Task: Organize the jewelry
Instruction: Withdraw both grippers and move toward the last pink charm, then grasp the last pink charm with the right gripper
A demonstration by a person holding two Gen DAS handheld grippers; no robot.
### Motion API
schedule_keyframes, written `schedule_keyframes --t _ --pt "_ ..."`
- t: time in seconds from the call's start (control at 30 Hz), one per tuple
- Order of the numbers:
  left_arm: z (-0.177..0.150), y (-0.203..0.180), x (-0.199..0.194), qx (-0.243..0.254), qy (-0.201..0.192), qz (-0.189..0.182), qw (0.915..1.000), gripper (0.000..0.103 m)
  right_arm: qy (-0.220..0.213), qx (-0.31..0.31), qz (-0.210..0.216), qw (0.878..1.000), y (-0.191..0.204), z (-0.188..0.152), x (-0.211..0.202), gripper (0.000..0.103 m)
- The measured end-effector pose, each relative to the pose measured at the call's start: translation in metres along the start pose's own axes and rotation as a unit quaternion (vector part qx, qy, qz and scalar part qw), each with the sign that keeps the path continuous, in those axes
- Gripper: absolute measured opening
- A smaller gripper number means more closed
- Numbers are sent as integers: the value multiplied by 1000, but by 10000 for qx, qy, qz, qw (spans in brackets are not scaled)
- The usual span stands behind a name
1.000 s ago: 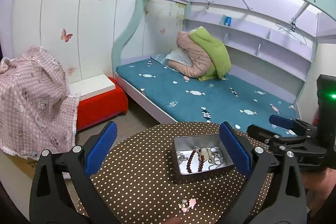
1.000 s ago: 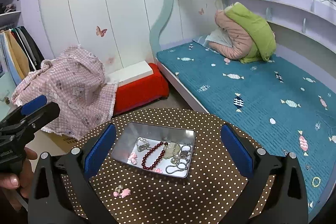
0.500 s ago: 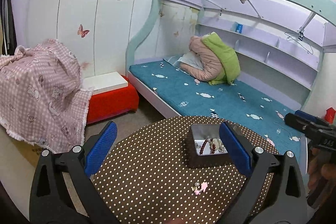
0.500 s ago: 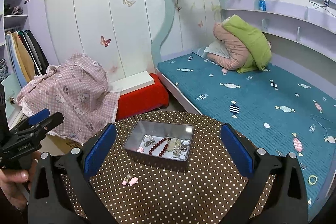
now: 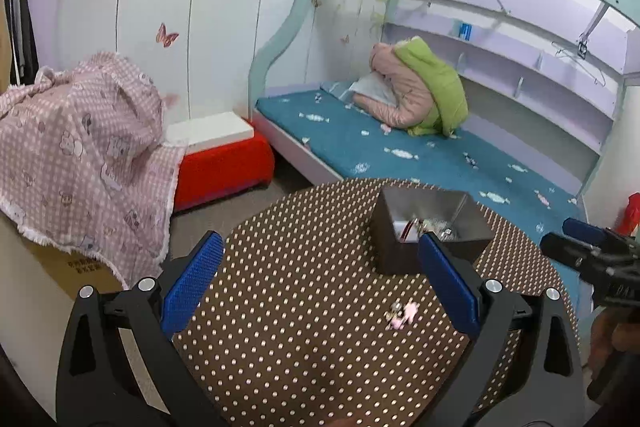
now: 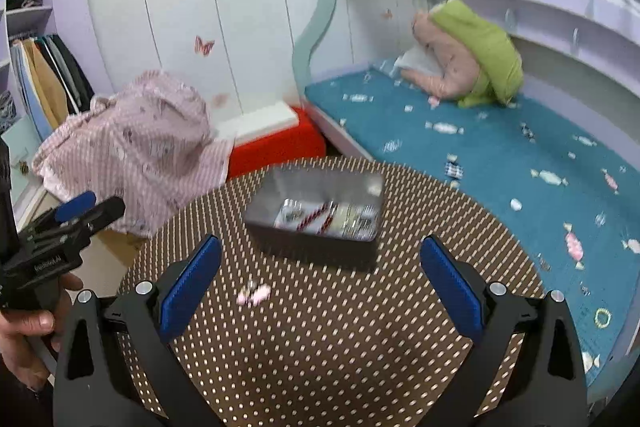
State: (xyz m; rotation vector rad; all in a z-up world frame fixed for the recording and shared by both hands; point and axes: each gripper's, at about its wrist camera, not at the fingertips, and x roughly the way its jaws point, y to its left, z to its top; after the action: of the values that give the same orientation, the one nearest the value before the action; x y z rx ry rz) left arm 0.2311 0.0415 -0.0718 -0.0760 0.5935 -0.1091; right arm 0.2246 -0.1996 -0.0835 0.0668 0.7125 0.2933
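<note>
A grey metal tin (image 5: 430, 239) (image 6: 316, 223) stands on a round table with a brown polka-dot cloth (image 5: 304, 291) (image 6: 340, 327). It holds a dark red bead bracelet (image 6: 316, 215) and silvery chains. A small pink jewelry piece (image 5: 402, 313) (image 6: 253, 294) lies loose on the cloth in front of the tin. My left gripper (image 5: 320, 279) is open and empty, low over the table's near edge. My right gripper (image 6: 320, 283) is open and empty, facing the tin. Each gripper also shows at the edge of the other's view.
A bed with a teal mattress (image 6: 480, 147) lies behind the table, with a pink and green jacket (image 5: 420, 95) on it. A red and white box (image 5: 224, 155) and a pink checked cloth over a carton (image 5: 80, 155) stand at the left.
Both grippers have pulled back and dropped lower, so the tin looks further off and is seen more from the side. The tin and the pink piece stay in place.
</note>
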Motion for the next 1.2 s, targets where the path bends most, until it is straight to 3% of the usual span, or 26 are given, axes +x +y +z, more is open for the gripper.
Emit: schedule_keyframes --t 0.63,0.7,0.77,0.97,1.2 --pt "-53 16 22 10 567 273 9980 98 1117 -480 35 9926 59 -46 100 94" --pt "-54 21 24 -30 591 296 9978 98 1137 -580 -32 9918 64 -47 109 89" --pt "-53 24 26 -54 620 295 9976 98 1242 -673 -46 9900 65 -50 117 75" --pt "-52 26 37 -58 698 246 9972 98 1101 -825 -225 9902 54 -54 112 51" --pt "-49 14 49 87 760 127 9970 98 1093 -658 -127 9918 35 -55 108 49"
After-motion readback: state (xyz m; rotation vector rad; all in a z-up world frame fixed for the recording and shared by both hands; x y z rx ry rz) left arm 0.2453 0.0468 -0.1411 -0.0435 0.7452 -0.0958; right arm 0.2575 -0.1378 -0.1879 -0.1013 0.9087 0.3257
